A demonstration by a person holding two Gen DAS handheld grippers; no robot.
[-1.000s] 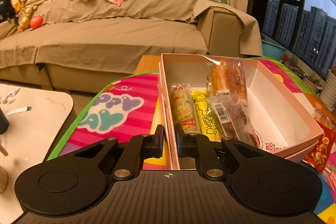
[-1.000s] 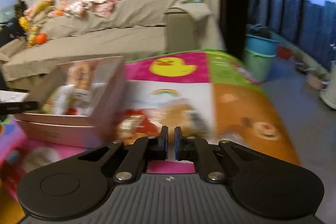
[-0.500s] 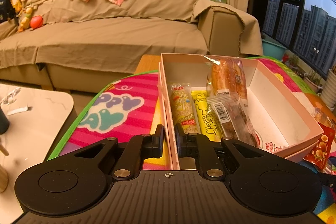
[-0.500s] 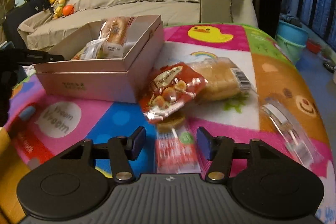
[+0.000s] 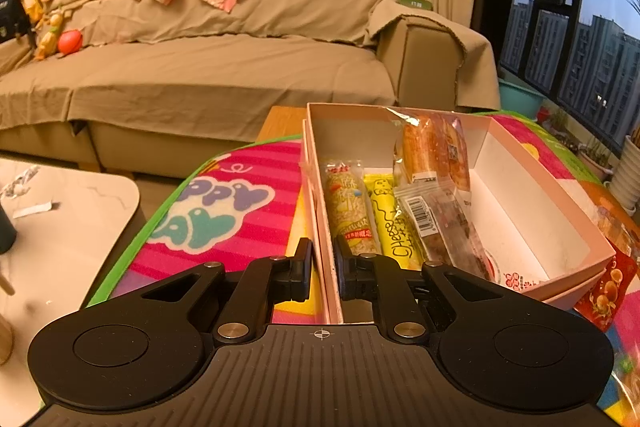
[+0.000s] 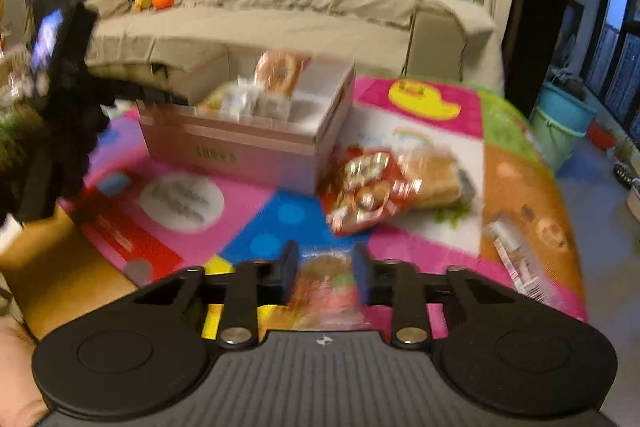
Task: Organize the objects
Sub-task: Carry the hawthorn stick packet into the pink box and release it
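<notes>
My left gripper (image 5: 322, 267) is shut on the near left wall of the pink box (image 5: 540, 187), one finger inside and one outside. Inside lie a rice bar (image 5: 348, 211), a yellow cheese stick (image 5: 386, 219), a barcoded packet (image 5: 436, 227) and a bread packet (image 5: 434, 147). My right gripper (image 6: 325, 267) is closing on a small red-and-green snack packet (image 6: 326, 287), pads against its sides, in front of the pink box (image 6: 240, 151). A red snack bag (image 6: 368, 191), a bread packet (image 6: 436, 179) and a clear packet (image 6: 520, 263) lie on the colourful mat (image 6: 280, 219).
A tan sofa (image 5: 200, 75) with clothes and toys runs along the back. A white side table (image 5: 60, 227) stands at the left. Blue buckets (image 6: 560, 123) sit on the floor at the right by the window. The left hand-held device (image 6: 64, 75) fills the right view's left edge.
The right gripper opened over the small snack packet, then closed around it, and its view swung and rolled. The left gripper kept still on the box wall.
</notes>
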